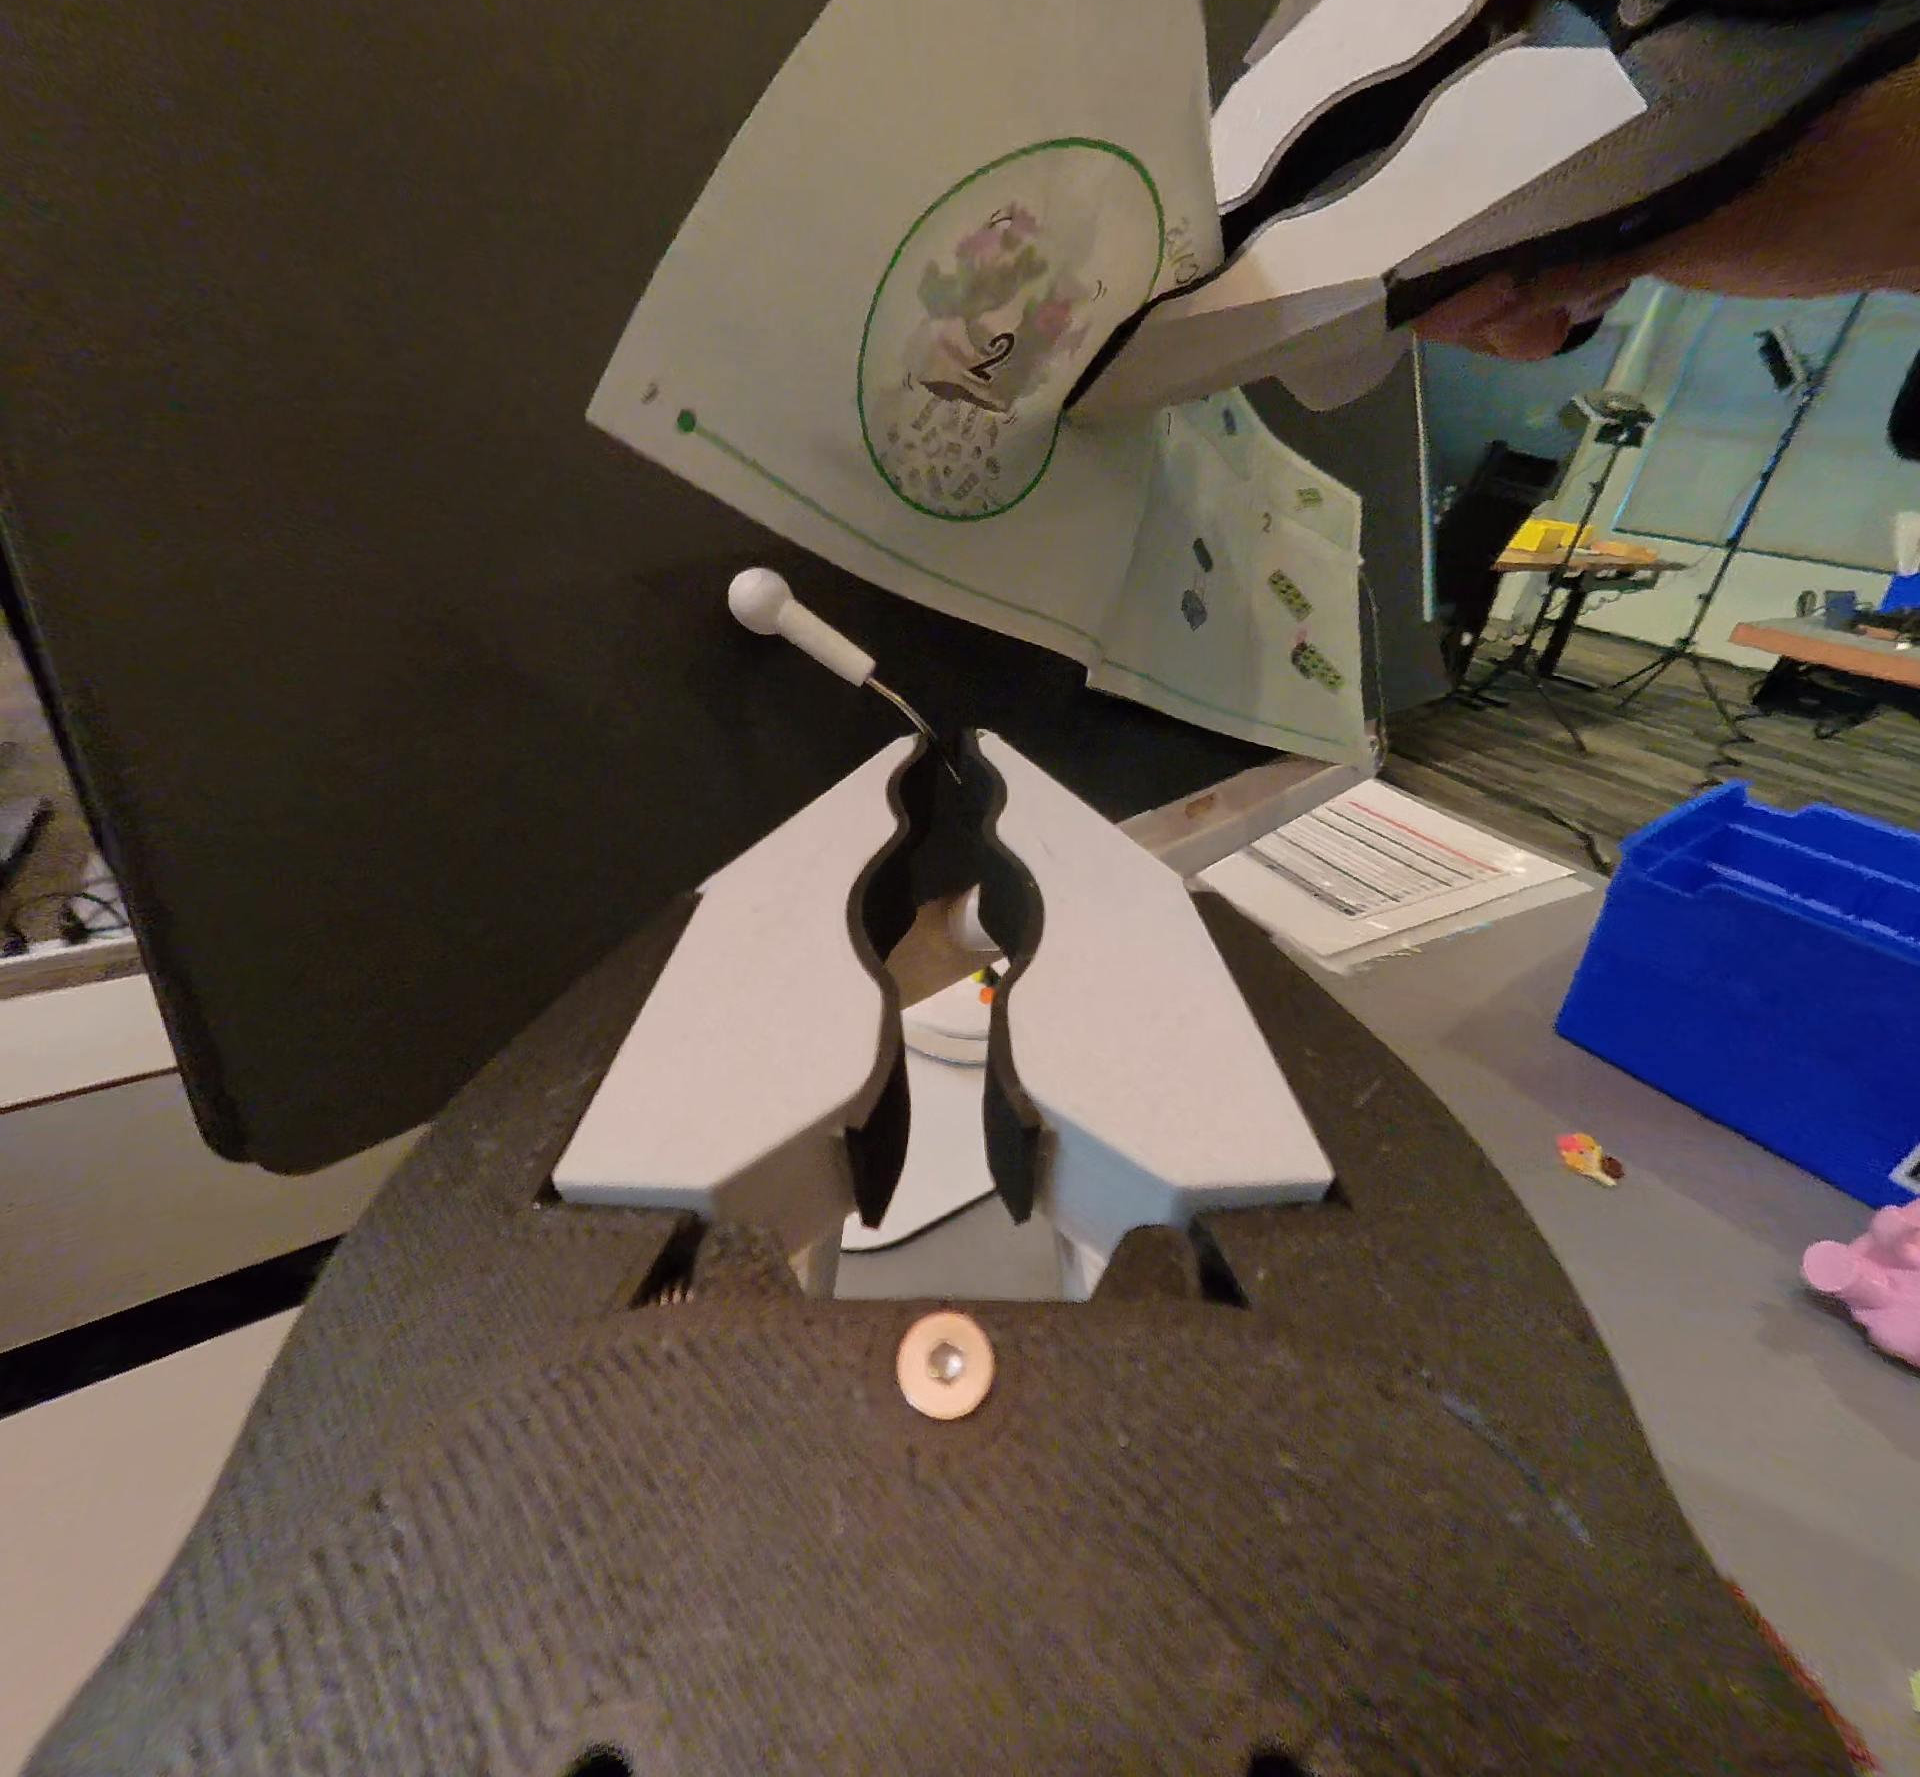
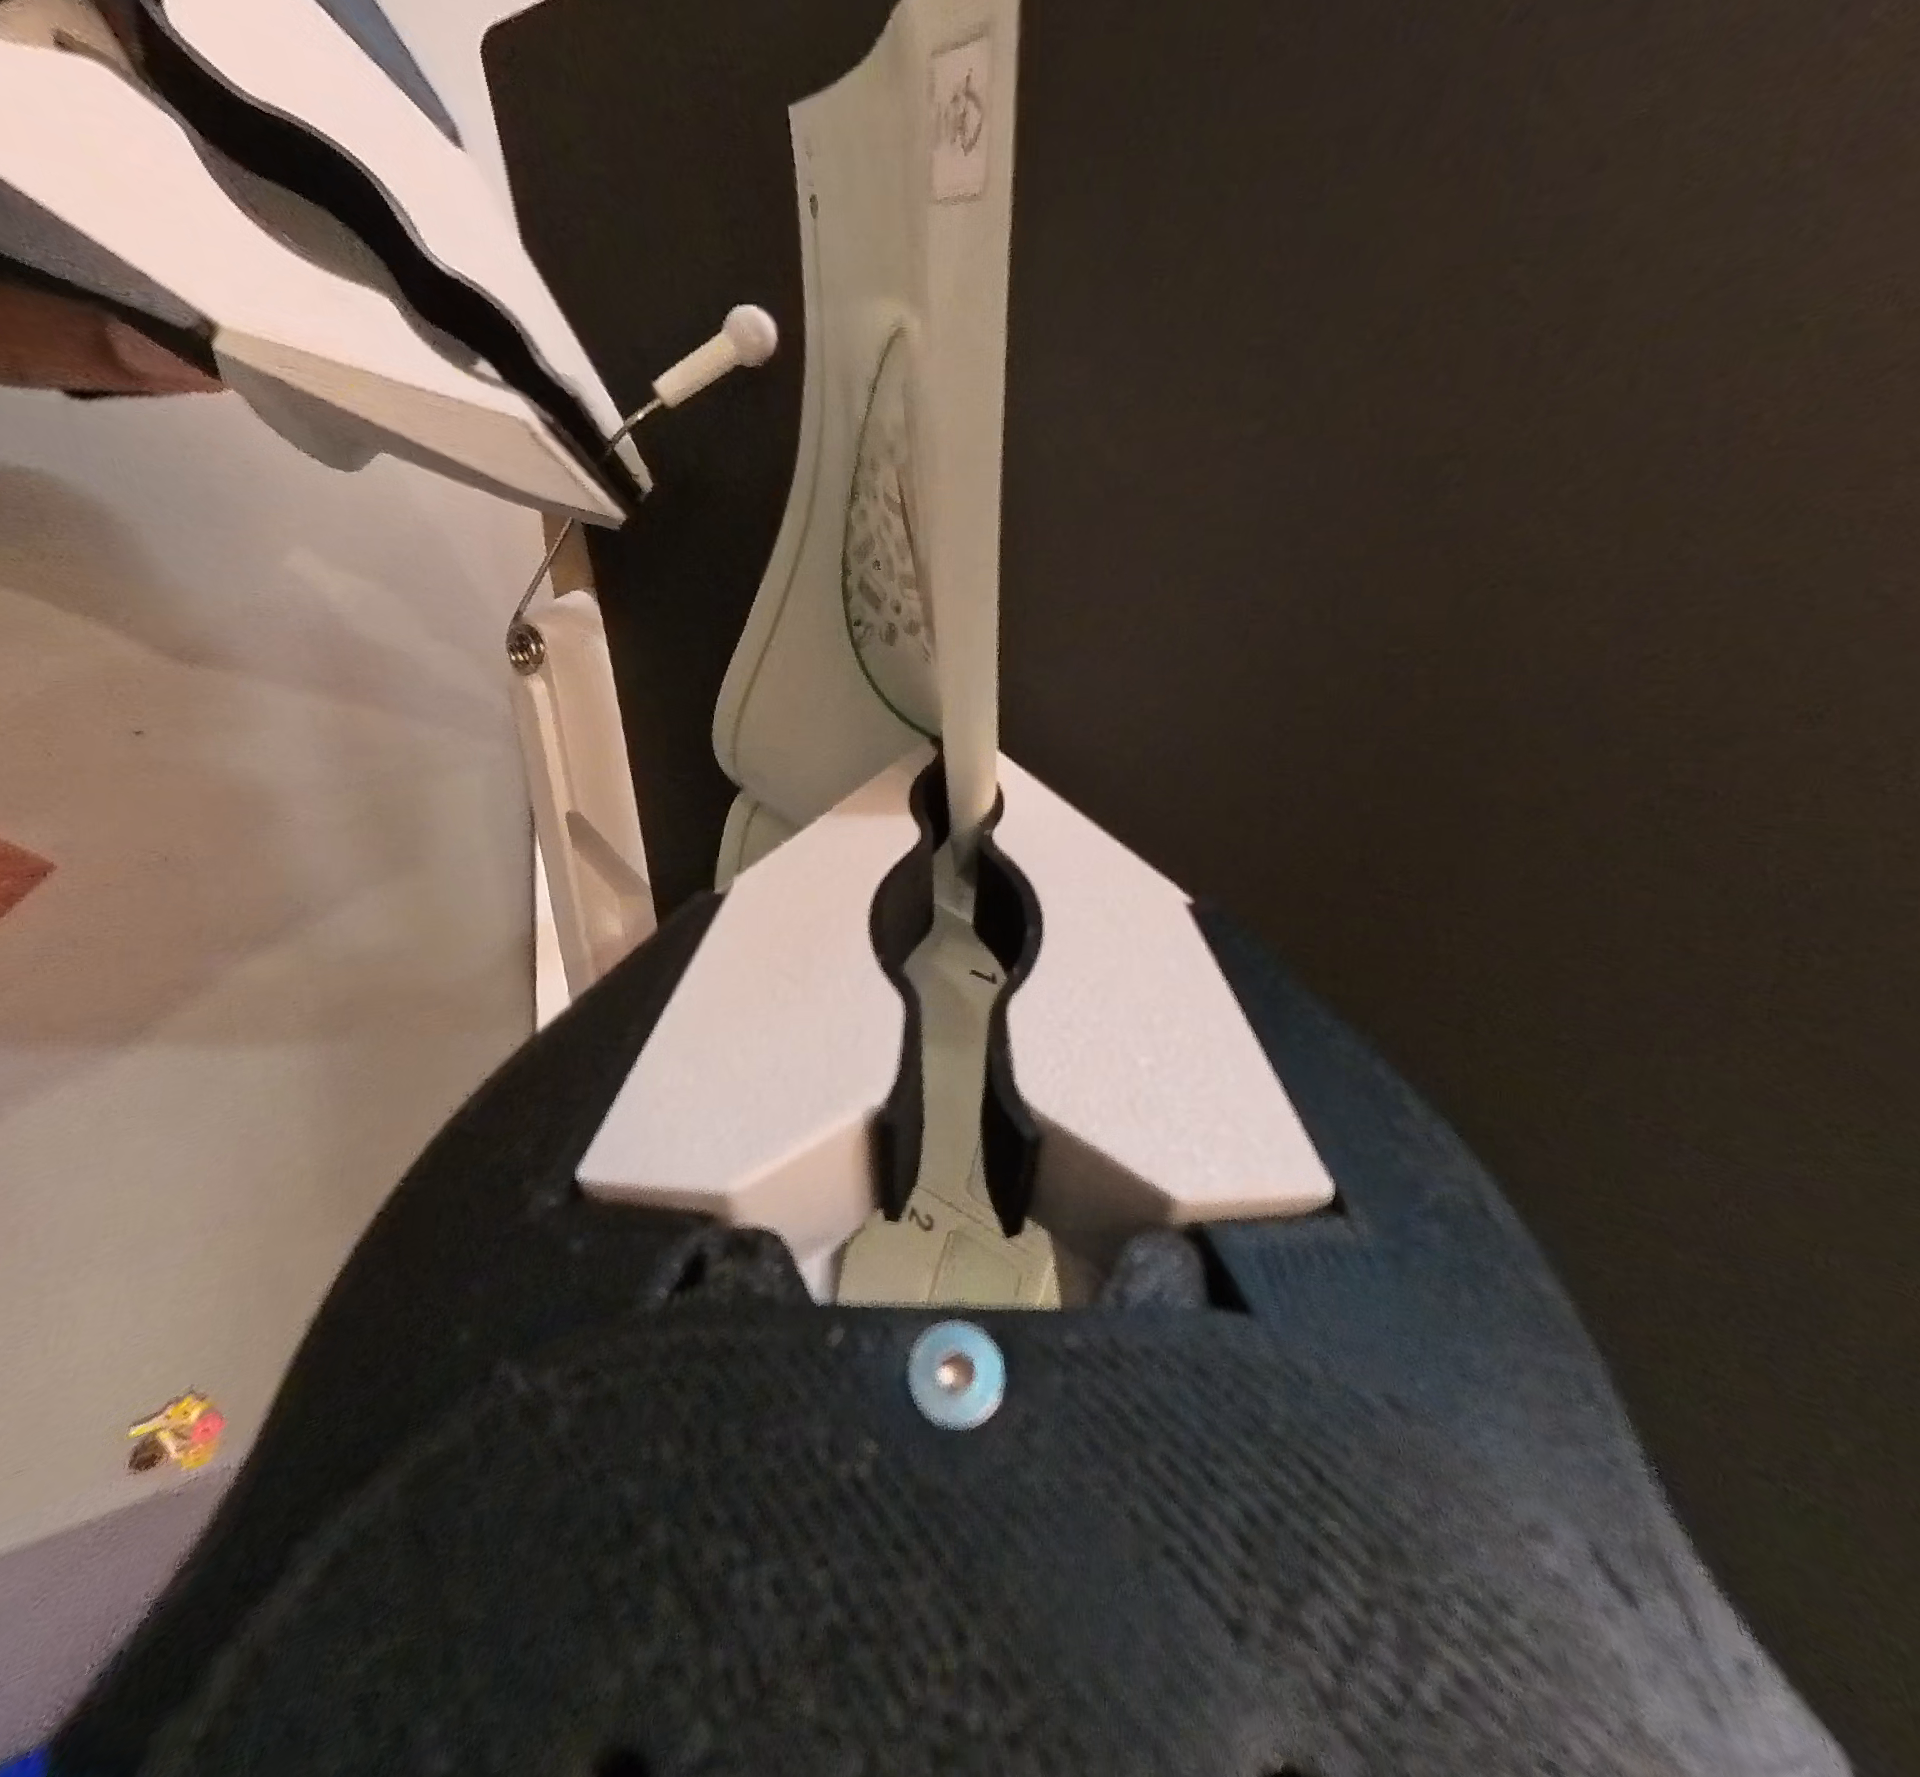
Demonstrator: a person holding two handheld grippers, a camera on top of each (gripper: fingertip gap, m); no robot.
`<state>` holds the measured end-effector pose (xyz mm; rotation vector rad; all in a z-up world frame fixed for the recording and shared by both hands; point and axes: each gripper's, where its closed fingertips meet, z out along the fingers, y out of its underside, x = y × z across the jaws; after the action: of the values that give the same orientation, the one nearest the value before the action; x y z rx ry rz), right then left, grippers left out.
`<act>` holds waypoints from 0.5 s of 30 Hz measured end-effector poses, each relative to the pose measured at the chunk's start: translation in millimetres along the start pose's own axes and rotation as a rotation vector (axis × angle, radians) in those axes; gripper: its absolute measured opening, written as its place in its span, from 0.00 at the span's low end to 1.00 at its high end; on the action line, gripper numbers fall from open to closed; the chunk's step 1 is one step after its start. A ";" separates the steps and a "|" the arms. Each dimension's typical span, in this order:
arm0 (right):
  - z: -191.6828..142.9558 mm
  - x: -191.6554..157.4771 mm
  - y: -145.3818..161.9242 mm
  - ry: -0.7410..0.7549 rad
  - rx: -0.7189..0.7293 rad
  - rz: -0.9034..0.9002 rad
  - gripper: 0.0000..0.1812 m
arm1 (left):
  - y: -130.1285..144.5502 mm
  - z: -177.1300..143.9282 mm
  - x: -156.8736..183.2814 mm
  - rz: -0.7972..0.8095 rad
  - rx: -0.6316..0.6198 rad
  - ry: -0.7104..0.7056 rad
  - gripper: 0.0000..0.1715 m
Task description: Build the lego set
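Booklet: we saw the instruction booklet (image 1: 966, 293) held up in the air before a dark panel (image 1: 364, 377), one page lifted and fanned away from the rest.
Right hand-held gripper (image 2: 961, 797): its jaws were closed down on that single page, tips pinching the paper near its lower edge.
Left hand-held gripper (image 1: 951, 756): jaws nearly closed on the thin wire of a white-tipped clip lever (image 1: 800, 626) on the booklet stand; we judged it was pressing the wire.
Handling: we judged the paper light, limp and easy to tear or crease, so a pinch near the page's edge, pulled gently, suited it; the wire looked springy and slippery.
Loose pieces: one small multicoloured assembly (image 1: 1590, 1158) lay on the counter (image 1: 1455, 1312), and a pink piece (image 1: 1870, 1280) at the frame's edge.
Counts: two grippers, one booklet, one blue bin (image 1: 1766, 958), one printed sheet (image 1: 1382, 854) in a sleeve.
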<state>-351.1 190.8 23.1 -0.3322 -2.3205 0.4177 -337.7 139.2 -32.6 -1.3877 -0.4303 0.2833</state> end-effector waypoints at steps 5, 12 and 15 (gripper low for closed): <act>13.9 -3.3 0.9 -0.033 -0.085 -0.007 0.00 | -0.7 -0.7 5.2 0.195 -0.006 -0.068 0.01; 26.3 -32.5 0.5 -0.203 -0.144 -0.069 0.00 | 1.4 1.8 6.5 0.197 -0.022 -0.071 0.02; 25.3 -31.4 -6.2 -0.188 -0.115 -0.052 0.05 | 1.7 1.1 5.8 0.191 -0.025 -0.063 0.02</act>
<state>-348.1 169.0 -11.3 -0.2985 -2.5374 0.3008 -332.9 143.0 -33.4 -1.4493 -0.3547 0.4802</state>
